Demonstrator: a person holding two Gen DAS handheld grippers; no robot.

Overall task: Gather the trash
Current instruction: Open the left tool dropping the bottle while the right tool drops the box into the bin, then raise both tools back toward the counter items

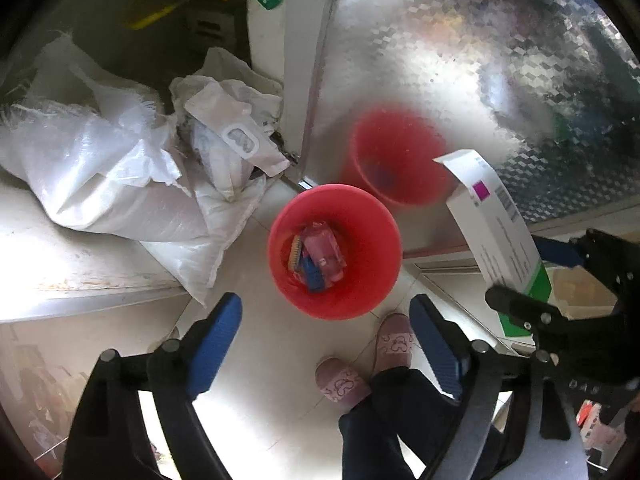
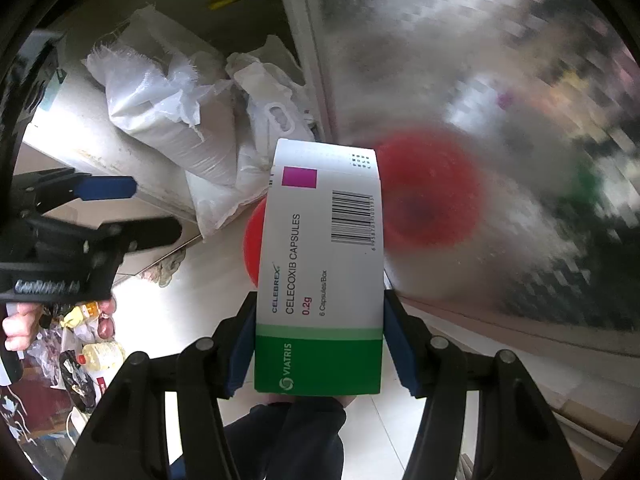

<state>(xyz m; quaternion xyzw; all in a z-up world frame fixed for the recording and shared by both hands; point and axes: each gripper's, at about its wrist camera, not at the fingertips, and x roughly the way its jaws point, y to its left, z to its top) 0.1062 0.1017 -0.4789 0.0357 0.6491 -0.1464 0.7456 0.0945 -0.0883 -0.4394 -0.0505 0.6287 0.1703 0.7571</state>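
- Pale floor tiles (image 1: 256, 400) meet a patterned, frosted glass door (image 1: 500, 60), which mirrors a blurred red shape.
- A red bucket (image 1: 360, 280) stands on the floor beside the door, holding pink and blue scraps (image 1: 318, 256).
- White sacks (image 1: 120, 184) lie heaped at far left.
- The left gripper (image 1: 326, 348) hangs above the bucket, blue fingers (image 1: 216, 344) spread wide and holding nothing.
- The right gripper (image 2: 320, 344) has its fingers pressed against both sides of a white and green medicine box (image 2: 320, 264), held upright in the air, just right of the bucket.
- Two pink slippers (image 1: 360, 364) show near the bucket.
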